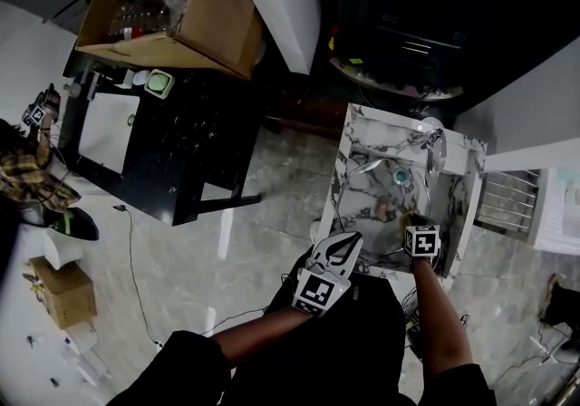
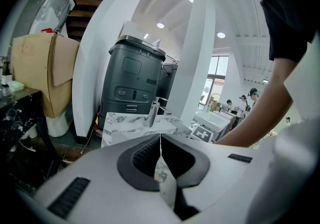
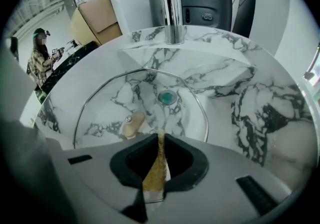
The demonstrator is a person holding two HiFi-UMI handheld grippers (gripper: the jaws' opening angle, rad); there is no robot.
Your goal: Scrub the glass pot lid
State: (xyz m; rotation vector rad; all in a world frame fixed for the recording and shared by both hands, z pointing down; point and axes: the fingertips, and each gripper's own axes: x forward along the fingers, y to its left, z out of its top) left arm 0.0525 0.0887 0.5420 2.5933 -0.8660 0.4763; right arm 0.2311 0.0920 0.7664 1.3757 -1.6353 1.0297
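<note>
Gold-brown scrub pad (image 3: pixel 156 173), thin and edge-on, is being pinched between the closed jaws of the right gripper (image 3: pixel 160 138). It is gripped far enough in that only a narrow strip is poking past the tips. My read: held that way so it can press flat without slipping.

- The right gripper is hanging over the near rim of the marble sink (image 3: pixel 270 118), aiming down into the basin, not yet touching the glass as far as I can tell.
- The left gripper (image 2: pixel 160 138) is waiting at about nine o'clock of the right one in the head view, outside the basin. Its jaws are meeting at the tips with nothing between them that I can make out. It is probably being kept free to steady the lid.
- The glass pot lid (image 3: pixel 140 100) is lying in the basin, rim leaning on the bowl's wall. Its pale knob (image 3: pixel 131 124) is facing up at roughly seven o'clock of the drain (image 3: pixel 167 98), which is showing through the glass. That placement likely lets rinse water run off.
- The faucet (image 3: pixel 171 10) is standing at twelve o'clock of the basin, with no water running that I can see.
- Farther off, a dark grey machine (image 2: pixel 132 83) is standing behind the sink.

Judgement: scrubbing is about to begin.
</note>
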